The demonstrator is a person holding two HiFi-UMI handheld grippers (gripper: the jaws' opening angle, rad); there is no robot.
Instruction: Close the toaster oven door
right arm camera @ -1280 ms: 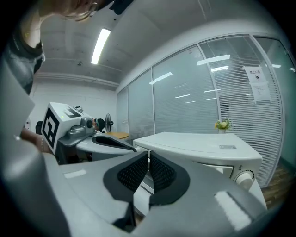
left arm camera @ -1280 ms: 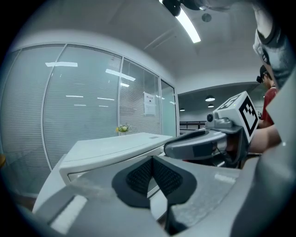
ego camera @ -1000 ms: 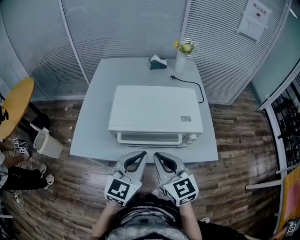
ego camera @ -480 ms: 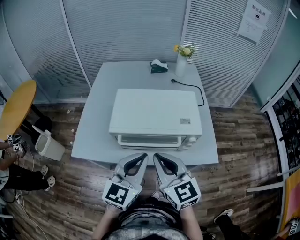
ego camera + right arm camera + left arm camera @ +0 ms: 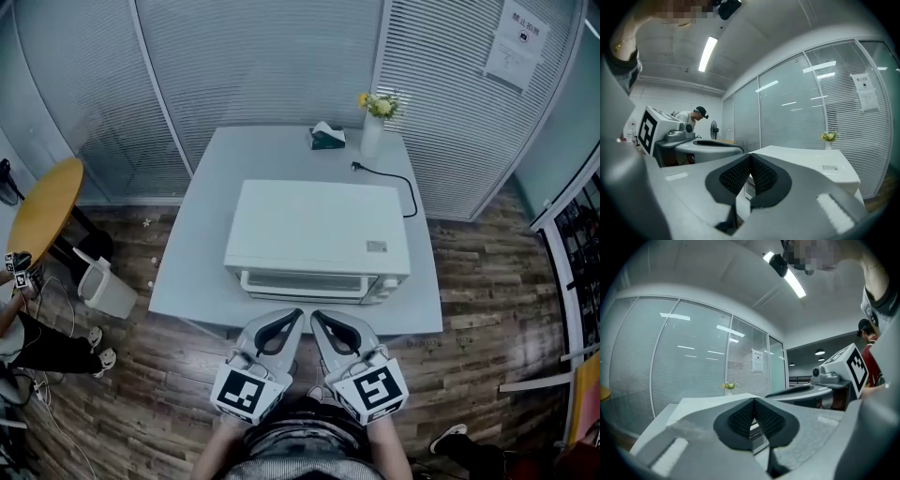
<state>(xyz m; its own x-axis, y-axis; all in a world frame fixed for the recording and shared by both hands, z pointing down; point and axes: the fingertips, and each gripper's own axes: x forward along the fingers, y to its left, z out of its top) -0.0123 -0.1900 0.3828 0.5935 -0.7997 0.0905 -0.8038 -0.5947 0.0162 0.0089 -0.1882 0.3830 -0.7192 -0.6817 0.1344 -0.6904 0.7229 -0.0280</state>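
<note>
A white toaster oven (image 5: 319, 234) stands on a light grey table (image 5: 192, 272), its front towards me. Its glass door (image 5: 305, 283) shows as a narrow strip under the top's near edge; I cannot tell if it is fully closed. My left gripper (image 5: 296, 315) and right gripper (image 5: 316, 317) hang side by side just off the table's near edge, in front of the oven and apart from it. Both are shut with nothing between the pads. In the left gripper view the ribbed pads (image 5: 744, 418) meet. The right gripper view shows its pads (image 5: 760, 177) together, with the oven beyond.
A vase of yellow flowers (image 5: 374, 124), a green tissue box (image 5: 327, 137) and a black power cord (image 5: 398, 186) lie behind the oven. A yellow round table (image 5: 42, 214), a white bin (image 5: 105, 291) and a person's legs (image 5: 37, 342) are at the left. Blinds and glass walls surround the table.
Both grippers have risen slightly together, still shut and side by side. The head view has shifted a little. The oven has not moved.
</note>
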